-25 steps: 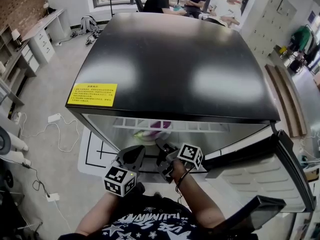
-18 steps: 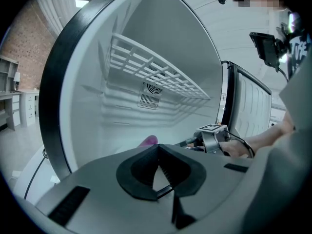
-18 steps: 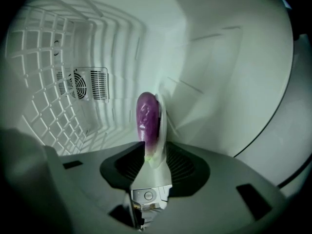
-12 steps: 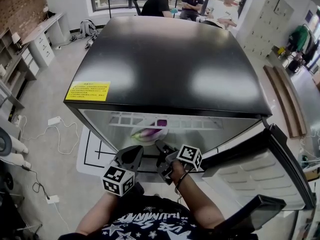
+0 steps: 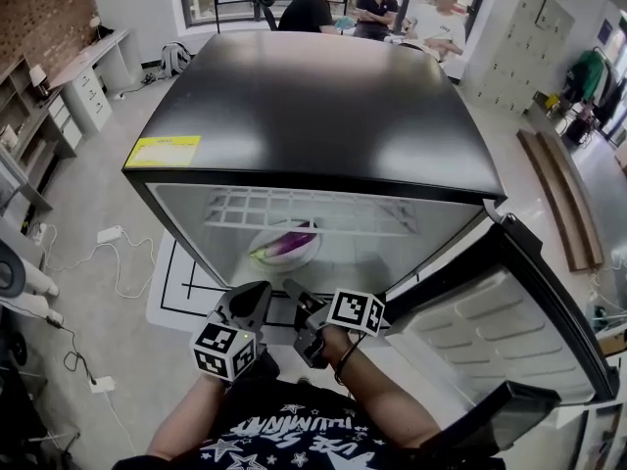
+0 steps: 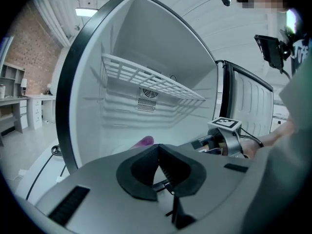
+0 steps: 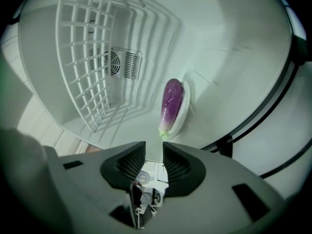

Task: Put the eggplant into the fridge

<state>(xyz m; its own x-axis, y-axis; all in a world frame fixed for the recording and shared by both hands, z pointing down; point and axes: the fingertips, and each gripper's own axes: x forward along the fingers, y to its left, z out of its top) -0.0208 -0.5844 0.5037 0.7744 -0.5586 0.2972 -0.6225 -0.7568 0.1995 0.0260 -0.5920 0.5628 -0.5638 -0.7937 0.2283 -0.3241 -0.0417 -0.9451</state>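
Glossy purple eggplant (image 7: pixel 172 99) on round white plate (image 7: pixel 185 106) inside fridge (image 5: pixel 313 116).

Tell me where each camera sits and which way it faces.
Head view: on the head, looking down at the fridge; left gripper, right gripper and forearms show.
Left gripper view: on its gripper, facing into the fridge; shut fingers show.
Right gripper view: on its gripper, facing the eggplant; open fingers show.
All share the eggplant.
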